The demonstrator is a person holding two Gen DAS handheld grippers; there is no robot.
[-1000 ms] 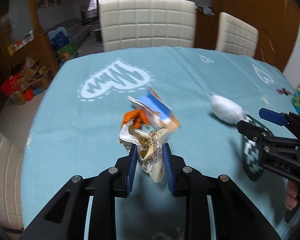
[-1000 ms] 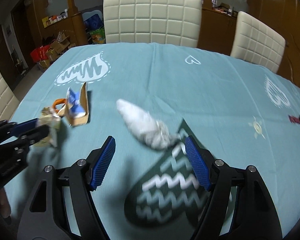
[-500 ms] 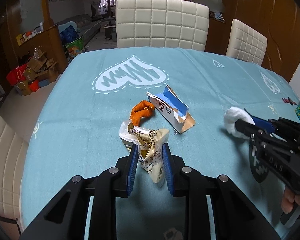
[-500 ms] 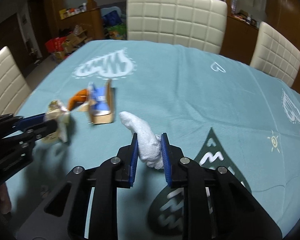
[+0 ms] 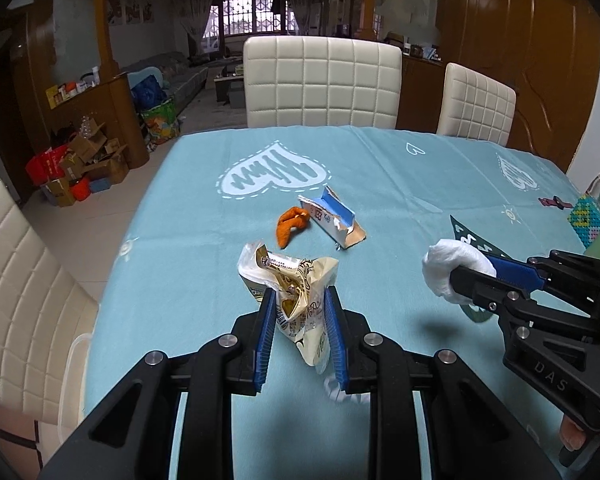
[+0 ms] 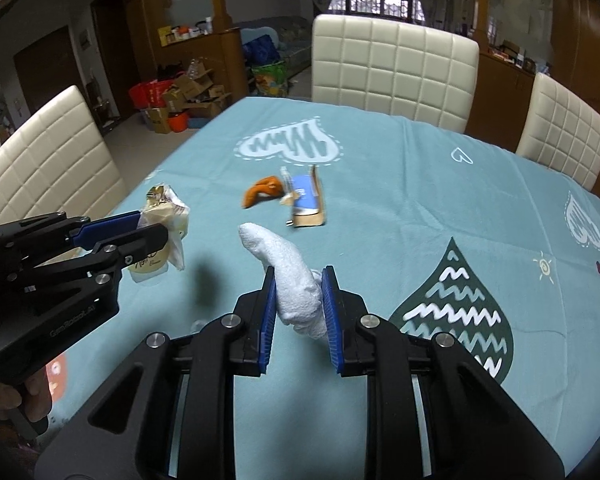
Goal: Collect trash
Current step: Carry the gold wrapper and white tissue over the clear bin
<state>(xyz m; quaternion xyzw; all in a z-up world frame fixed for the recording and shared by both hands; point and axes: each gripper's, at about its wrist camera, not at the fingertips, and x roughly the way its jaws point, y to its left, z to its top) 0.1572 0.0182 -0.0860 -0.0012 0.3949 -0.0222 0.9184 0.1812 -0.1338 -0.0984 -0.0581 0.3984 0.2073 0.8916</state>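
My left gripper [image 5: 299, 300] is shut on a crumpled cream plastic wrapper [image 5: 288, 280] and holds it above the teal tablecloth [image 5: 204, 240]. My right gripper [image 6: 299, 280] is shut on a white crumpled tissue [image 6: 288, 272], also lifted off the cloth. The right gripper with the tissue [image 5: 452, 270] shows at the right of the left wrist view. The left gripper with the wrapper [image 6: 164, 220] shows at the left of the right wrist view. An orange peel [image 5: 290, 224] and a torn blue-and-white carton [image 5: 332, 220] lie on the cloth farther ahead.
Cream padded chairs [image 5: 320, 84] stand at the far edge, another [image 6: 56, 160] at the left side. A green cup and a bright patterned item [image 5: 592, 220] sit at the table's right edge. Cardboard boxes [image 5: 84, 164] clutter the floor far left.
My right gripper closed on the tissue and lifted it off the cloth. Both grippers have risen and pulled back, so the peel and carton look farther away.
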